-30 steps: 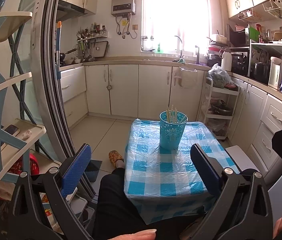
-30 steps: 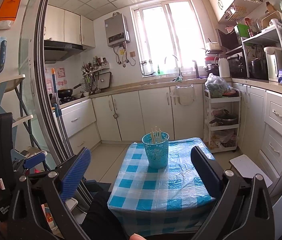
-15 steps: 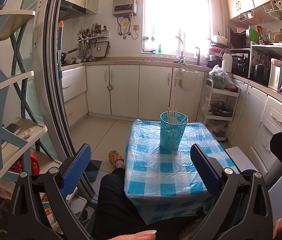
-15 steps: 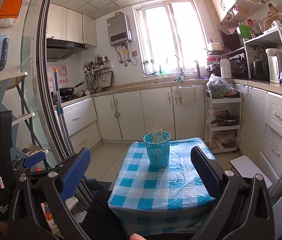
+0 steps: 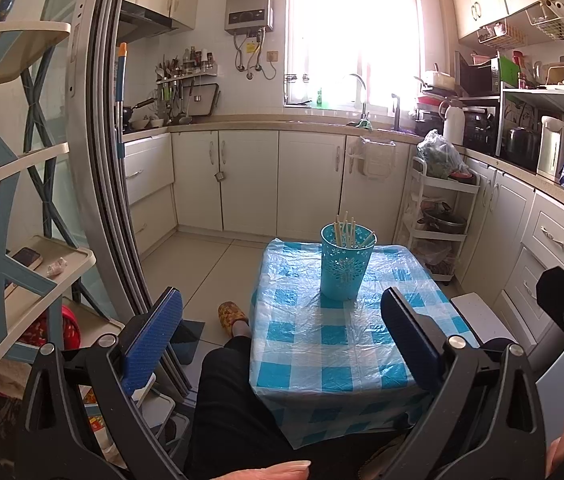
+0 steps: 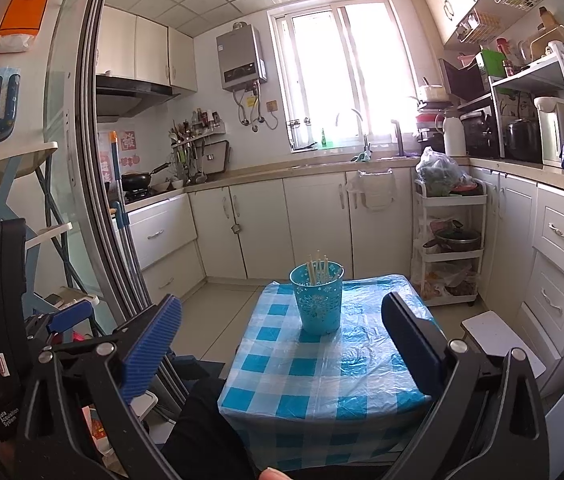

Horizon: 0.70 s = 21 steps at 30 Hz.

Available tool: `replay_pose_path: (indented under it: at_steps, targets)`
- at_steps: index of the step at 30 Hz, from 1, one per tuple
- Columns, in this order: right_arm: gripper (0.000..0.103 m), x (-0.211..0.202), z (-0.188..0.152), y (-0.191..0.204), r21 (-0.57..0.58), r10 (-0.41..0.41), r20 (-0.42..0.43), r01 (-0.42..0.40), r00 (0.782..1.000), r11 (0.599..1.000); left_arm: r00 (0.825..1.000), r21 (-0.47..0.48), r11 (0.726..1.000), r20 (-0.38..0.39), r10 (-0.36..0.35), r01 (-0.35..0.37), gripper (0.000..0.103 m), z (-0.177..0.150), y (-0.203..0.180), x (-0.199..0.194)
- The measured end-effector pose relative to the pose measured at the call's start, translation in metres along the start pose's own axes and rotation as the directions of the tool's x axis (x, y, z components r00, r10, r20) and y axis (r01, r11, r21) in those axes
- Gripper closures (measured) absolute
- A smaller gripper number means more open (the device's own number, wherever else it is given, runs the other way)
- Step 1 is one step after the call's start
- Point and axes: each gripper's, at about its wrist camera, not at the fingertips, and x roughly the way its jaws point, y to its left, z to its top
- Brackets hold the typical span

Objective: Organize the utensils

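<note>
A cup (image 5: 345, 266) is standing on the table (image 5: 334, 344), toward its far edge, with chopsticks (image 5: 345, 231) sticking up in it. Behind the table the cabinets (image 5: 265, 184) are running along the wall under the window (image 5: 352, 32). A cart (image 5: 440, 224) is standing right of the table, a rack (image 5: 21, 264) left, holding what is probably a phone (image 5: 25, 257). A knee (image 5: 221, 392) is sitting before the table.

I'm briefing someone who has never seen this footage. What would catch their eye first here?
Most striking is the turquoise holder full of chopsticks, standing alone toward the far end of the small table under a blue-checked cloth. Both the left gripper and the right gripper hang open and empty on the near side of it. Behind, a bright window glares above the counter.
</note>
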Motion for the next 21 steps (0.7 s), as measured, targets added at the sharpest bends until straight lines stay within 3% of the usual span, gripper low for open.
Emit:
replay_pose_path:
  at_steps: [8, 13, 18, 21]
  targets:
    - [0.007, 0.012, -0.003, -0.005, 0.009, 0.004, -0.033, -0.004, 0.999, 1.0, 1.0, 0.0, 1.0, -0.011, -0.005, 0.005, 0.008, -0.002, 0.001, 0.009]
    - [0.007, 0.043, -0.01, -0.02, 0.05, 0.0, -0.101, 0.005, 0.995, 0.999, 1.0, -0.014, 1.0, -0.031, 0.004, -0.004, 0.008, -0.003, 0.006, 0.034]
    - [0.007, 0.108, -0.022, -0.046, 0.074, -0.036, -0.179, 0.05, 0.983, 0.996, 0.989, -0.011, 1.0, -0.149, 0.008, -0.01, 0.008, -0.006, 0.005, 0.091]
    - [0.007, 0.167, -0.037, -0.069, 0.062, -0.092, -0.251, 0.111, 0.964, 0.992, 0.979, -0.013, 1.0, -0.204, 0.011, -0.015, 0.008, -0.009, 0.003, 0.125]
